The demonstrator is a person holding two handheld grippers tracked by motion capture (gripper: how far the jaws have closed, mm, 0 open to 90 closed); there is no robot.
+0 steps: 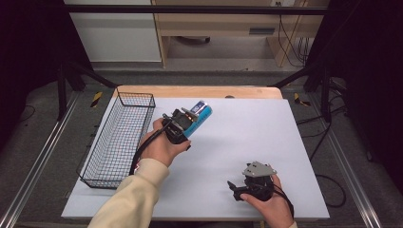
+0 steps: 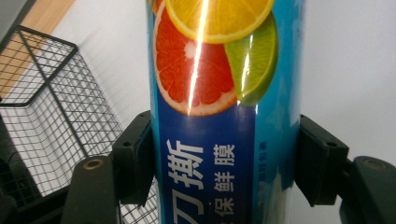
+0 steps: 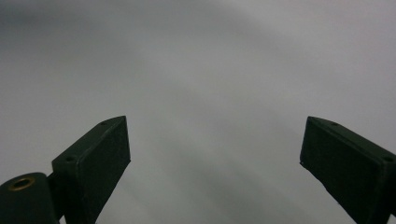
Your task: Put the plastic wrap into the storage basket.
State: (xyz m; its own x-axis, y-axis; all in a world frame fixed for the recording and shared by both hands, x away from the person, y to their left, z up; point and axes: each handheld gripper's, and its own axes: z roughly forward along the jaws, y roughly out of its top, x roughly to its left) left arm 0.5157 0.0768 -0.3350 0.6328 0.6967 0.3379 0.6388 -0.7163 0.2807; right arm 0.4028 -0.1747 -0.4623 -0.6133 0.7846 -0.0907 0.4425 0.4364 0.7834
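A blue tube of cling film (image 1: 200, 116), printed with citrus slices and white characters, is held clear of the white table (image 1: 247, 128), just right of the wire basket (image 1: 119, 137). My left gripper (image 1: 186, 124) is shut on it. In the left gripper view the tube (image 2: 219, 116) runs up between the two black pads (image 2: 135, 158), which press on both its sides. Down at the table's front right, my right gripper (image 1: 233, 186) rests in the person's hand. Its jaws stand wide open in the right gripper view, my right gripper (image 3: 215, 149) holding nothing over the bare white surface.
The black wire basket stands along the table's left side, and its mesh (image 2: 51, 121) lies to the left of the tube in the left gripper view. A wooden strip (image 1: 199, 91) borders the table's far edge. Metal rails (image 1: 33, 166) run along both sides.
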